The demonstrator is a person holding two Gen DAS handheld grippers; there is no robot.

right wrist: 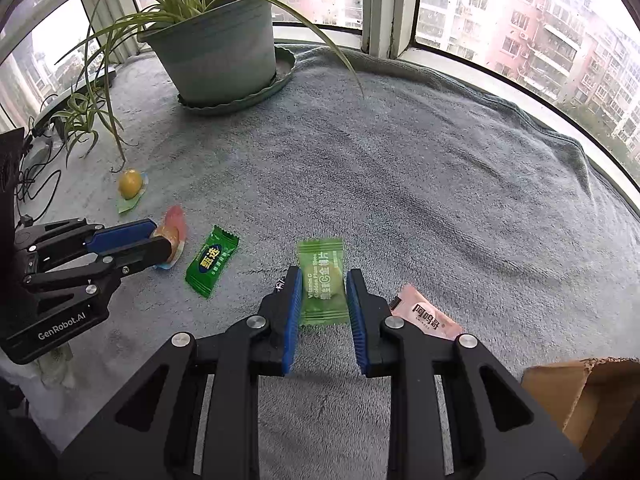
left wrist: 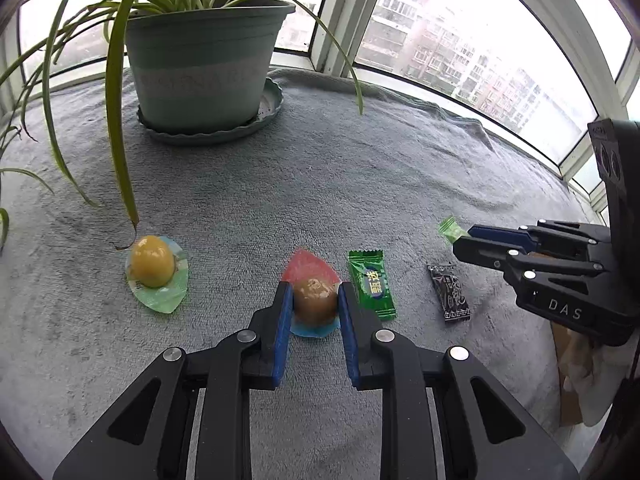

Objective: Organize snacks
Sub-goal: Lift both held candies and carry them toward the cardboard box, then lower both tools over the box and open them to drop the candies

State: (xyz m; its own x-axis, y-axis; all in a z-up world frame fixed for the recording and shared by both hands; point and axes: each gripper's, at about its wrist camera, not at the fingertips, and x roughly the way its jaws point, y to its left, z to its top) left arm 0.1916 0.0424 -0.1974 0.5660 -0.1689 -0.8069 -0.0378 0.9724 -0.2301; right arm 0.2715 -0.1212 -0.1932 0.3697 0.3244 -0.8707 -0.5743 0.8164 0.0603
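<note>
My left gripper (left wrist: 313, 294) is shut on a brown jelly cup (left wrist: 315, 298) with a red and blue lid, on the grey blanket. A yellow jelly cup (left wrist: 152, 267) lies to its left, a dark green candy packet (left wrist: 371, 284) and a black packet (left wrist: 449, 292) to its right. My right gripper (right wrist: 323, 280) is shut on a light green plum candy packet (right wrist: 322, 280). A pink packet (right wrist: 426, 316) lies right of it. In the right wrist view the left gripper (right wrist: 160, 246) holds the brown jelly cup (right wrist: 173, 232).
A green potted spider plant (left wrist: 202, 68) on a saucer stands at the back, its leaves hanging over the blanket (left wrist: 320, 184). Windows close the far side. A cardboard box (right wrist: 588, 396) sits at the near right. Cables (right wrist: 36, 176) lie at the far left.
</note>
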